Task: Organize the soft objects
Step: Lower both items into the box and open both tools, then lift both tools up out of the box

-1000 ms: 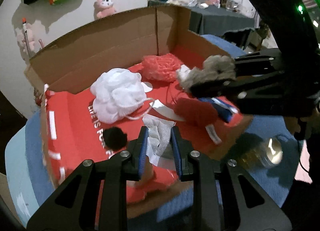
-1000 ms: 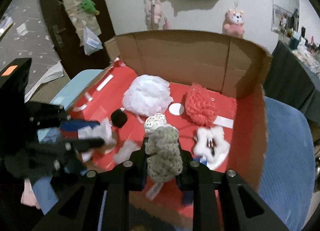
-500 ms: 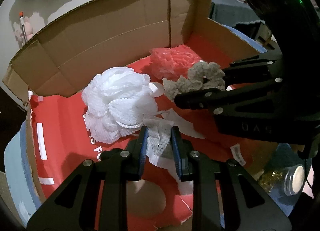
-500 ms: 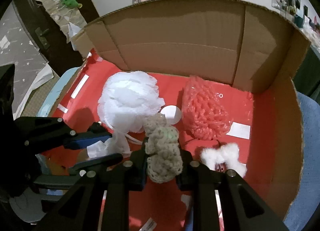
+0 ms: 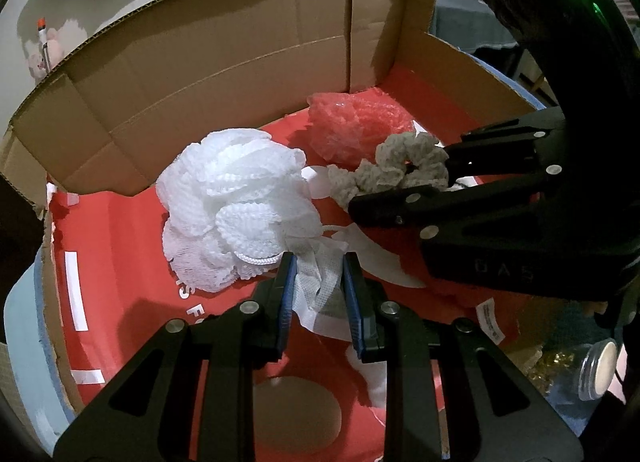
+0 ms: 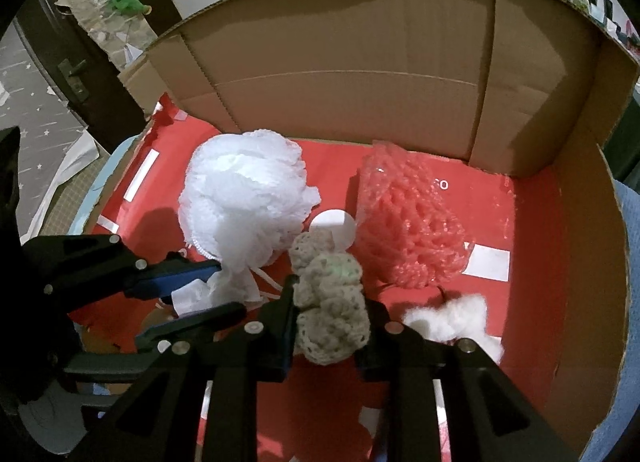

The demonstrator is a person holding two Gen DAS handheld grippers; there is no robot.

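Observation:
An open cardboard box (image 5: 224, 62) with a red floor holds a white bath pouf (image 5: 236, 206), a pink mesh sponge (image 5: 360, 130) and a white fluffy tuft (image 6: 452, 318). My left gripper (image 5: 320, 274) is shut on a white gauze cloth (image 5: 316, 282) just in front of the pouf, low over the red floor. My right gripper (image 6: 328, 294) has a grey crocheted piece (image 6: 330, 314) between its fingers. Its jaws are opening, though the pads still touch the piece. It hangs between the pouf (image 6: 244, 198) and the sponge (image 6: 408, 226), to the right of the left gripper (image 6: 226, 288).
The box's tall back wall (image 6: 352, 46) and right wall (image 6: 576, 230) close off the far side. A white round sticker (image 6: 334, 224) lies on the red floor. A glass jar (image 5: 592, 370) sits outside the box on blue cloth. A dark door (image 6: 72, 74) stands at left.
Both grippers came forward and down into the box with their pieces, so the pouf and sponge look nearer. The black pom-pom seen earlier has dropped out of view.

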